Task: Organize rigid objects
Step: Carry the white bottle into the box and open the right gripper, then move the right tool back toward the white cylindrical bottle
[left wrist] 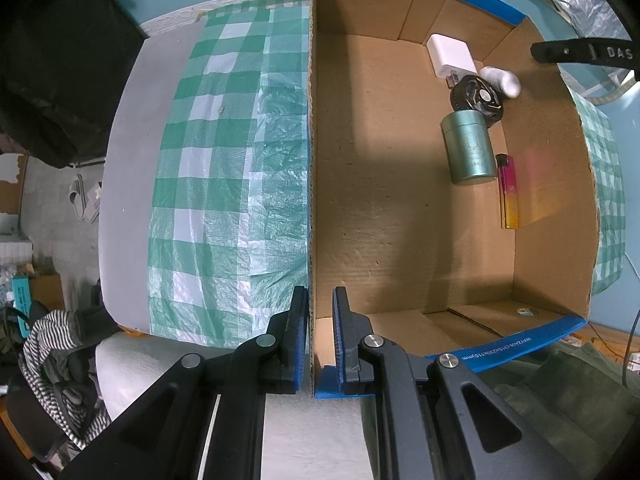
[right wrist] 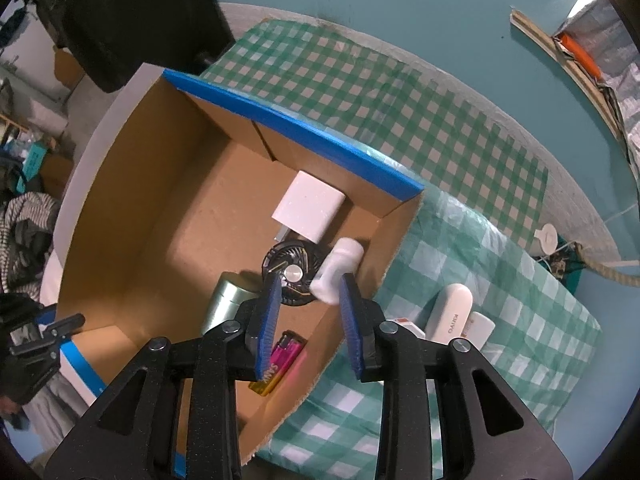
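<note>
My left tool (left wrist: 320,300) is clamped narrow on the near wall of the cardboard box (left wrist: 311,160), holding it steady on the table (left wrist: 208,160). My right tool (right wrist: 308,280) hangs over the box's far right corner, its jaws parted; the small white bottle (right wrist: 338,270) lies blurred just beyond their tips, and I judge it is dropping free rather than gripped. To do this well I would keep the left clamp firm and lift the right tool straight up, clear of the wall. Ahead of the right tool the box holds a white charger (right wrist: 308,210), a black round fan (right wrist: 290,272), a green tin (right wrist: 228,304) and a pink-and-yellow lighter (right wrist: 276,368). More white items (right wrist: 450,320) wait outside, right of the box.
</note>
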Tool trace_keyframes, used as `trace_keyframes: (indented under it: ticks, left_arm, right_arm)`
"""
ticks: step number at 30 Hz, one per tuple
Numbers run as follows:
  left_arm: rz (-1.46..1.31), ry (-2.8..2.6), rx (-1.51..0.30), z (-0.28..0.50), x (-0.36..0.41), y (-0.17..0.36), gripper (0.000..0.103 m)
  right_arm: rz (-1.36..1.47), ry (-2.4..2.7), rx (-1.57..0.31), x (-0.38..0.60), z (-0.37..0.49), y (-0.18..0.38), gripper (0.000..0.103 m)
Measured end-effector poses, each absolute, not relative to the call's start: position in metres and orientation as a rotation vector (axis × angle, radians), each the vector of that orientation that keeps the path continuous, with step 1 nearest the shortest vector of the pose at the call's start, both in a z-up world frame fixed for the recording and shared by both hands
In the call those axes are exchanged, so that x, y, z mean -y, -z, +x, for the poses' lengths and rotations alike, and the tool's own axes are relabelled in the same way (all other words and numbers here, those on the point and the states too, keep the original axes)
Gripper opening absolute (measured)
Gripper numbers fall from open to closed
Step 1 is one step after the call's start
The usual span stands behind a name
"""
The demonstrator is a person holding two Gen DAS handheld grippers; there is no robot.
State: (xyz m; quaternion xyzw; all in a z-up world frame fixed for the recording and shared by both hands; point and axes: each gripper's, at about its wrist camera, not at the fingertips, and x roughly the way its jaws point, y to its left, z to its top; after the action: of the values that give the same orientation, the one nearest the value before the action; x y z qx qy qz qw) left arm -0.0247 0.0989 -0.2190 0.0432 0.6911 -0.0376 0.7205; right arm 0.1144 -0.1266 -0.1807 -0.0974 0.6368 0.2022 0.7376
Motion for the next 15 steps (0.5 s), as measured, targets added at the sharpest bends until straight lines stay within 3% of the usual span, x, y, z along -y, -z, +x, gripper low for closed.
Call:
trace_keyframes:
  ticks: [6, 15]
  left_arm:
    - [0.096, 0.083, -1.527, -0.025, -0.099, 0.219, 0.011]
    - [0.094, 0.082, -1.528, -0.024, -0.099, 0.22, 0.011]
  right_arm:
    - [-0.194, -0.452, -1.374, 0.131, 0.113, 0.162, 0.045]
    - [-0.188, -0.45, -1.337, 0.147, 0.112, 0.14, 0.045]
